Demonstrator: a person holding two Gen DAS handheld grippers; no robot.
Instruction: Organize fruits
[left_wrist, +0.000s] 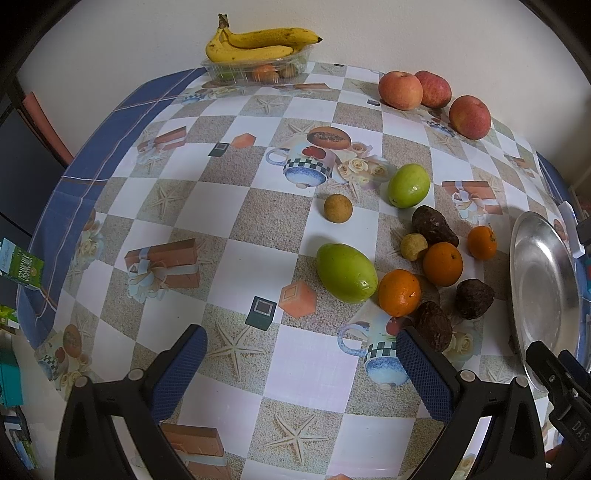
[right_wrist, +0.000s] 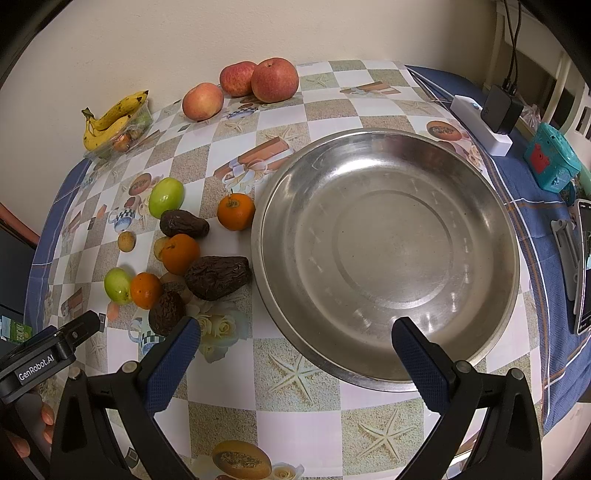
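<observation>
Fruits (left_wrist: 402, 258) lie ahead of, seemingly clear of, left gripper (left_wrist: 301, 362).

Three apples (right_wrist: 240, 94) are counted at 12 o'clock on the desk (right_wrist: 303, 413). Two bananas (left_wrist: 258, 46) are seen at 11 o'clock, laid on one clear tray (left_wrist: 255, 68). Three oranges (right_wrist: 181, 254) are counted at 9 o'clock, with two green fruits (left_wrist: 346, 273), three dark wrinkled fruits (right_wrist: 217, 277) and two small tan fruits (left_wrist: 338, 208) among them. One steel bowl (right_wrist: 491, 229) is seen at 3 o'clock. One white power strip (right_wrist: 480, 123) is counted at 1 o'clock.
</observation>
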